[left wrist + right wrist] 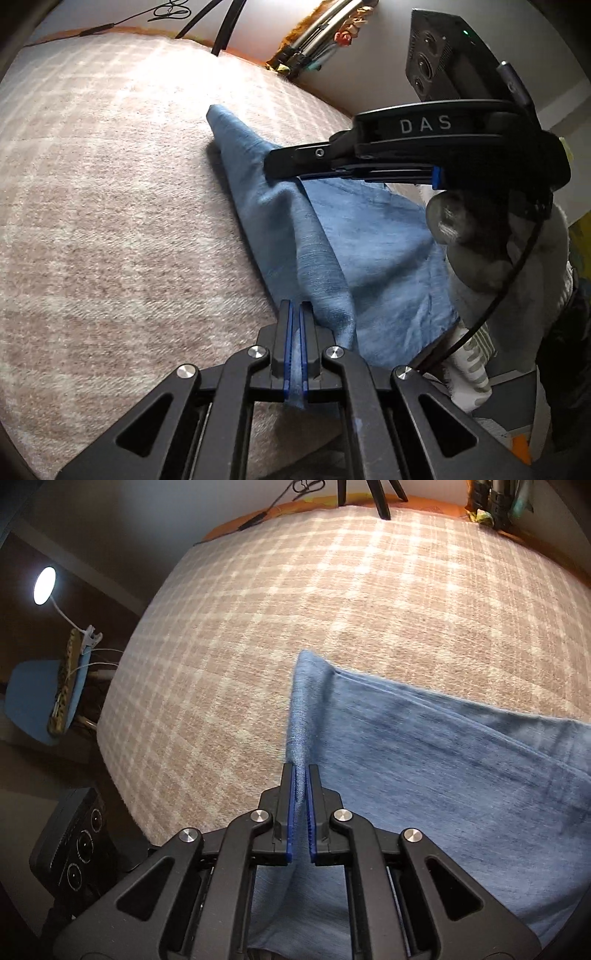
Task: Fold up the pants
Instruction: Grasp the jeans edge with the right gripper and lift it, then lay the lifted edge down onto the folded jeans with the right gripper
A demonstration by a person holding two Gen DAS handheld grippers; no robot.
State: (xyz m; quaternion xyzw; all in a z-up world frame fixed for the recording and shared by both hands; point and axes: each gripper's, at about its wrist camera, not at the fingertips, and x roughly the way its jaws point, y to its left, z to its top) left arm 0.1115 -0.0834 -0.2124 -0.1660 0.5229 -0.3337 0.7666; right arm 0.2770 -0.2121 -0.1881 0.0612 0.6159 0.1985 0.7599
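Blue denim pants (332, 236) lie on a beige plaid blanket (110, 184), with one edge lifted into a ridge. My left gripper (295, 306) is shut on the near end of that raised edge; cloth shows between its blue pads. My right gripper (269, 173) comes in from the right in the left wrist view and is shut on the same edge farther along. In the right wrist view the right gripper (301, 771) pinches the fold of the pants (443, 760), which spread to the right over the blanket (295, 609).
Tripod legs (380, 498) and a black cable (280, 498) stand at the blanket's far edge. A lamp (45, 585) and a blue chair (33, 698) are off the left side. Rolled items (325, 33) lean at the far right corner.
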